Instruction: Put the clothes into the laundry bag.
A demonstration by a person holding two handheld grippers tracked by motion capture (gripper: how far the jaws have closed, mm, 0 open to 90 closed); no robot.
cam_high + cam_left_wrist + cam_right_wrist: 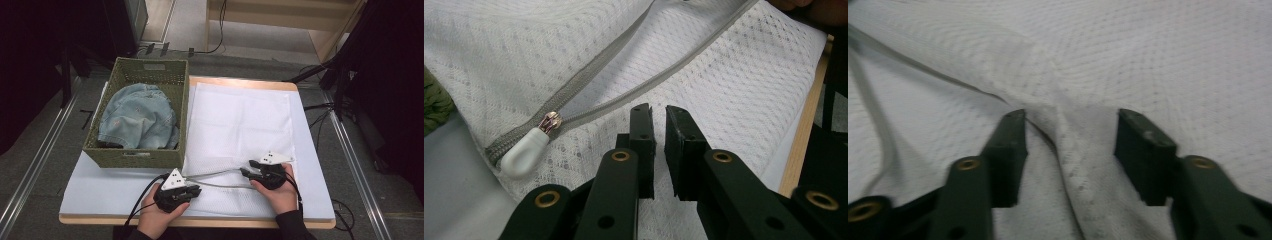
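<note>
High view, bag: white mesh laundry bag (240, 120) lay flat on the table (100, 185), zipper (589, 85) partly open.
Left gripper (658, 117): fingers nearly together, nothing between.
Right gripper (1070, 132): fingers spread, astride a mesh ridge.
Risk: mesh might slip free.

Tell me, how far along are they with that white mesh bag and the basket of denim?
Done: the grey zipper of the white mesh laundry bag lies open. In hand: the left gripper, nearly shut, pins the mesh beside the white zipper pull; the right gripper straddles a raised fold, jaws apart. Probably left: the blue denim garment sits in the green woven basket.
</note>
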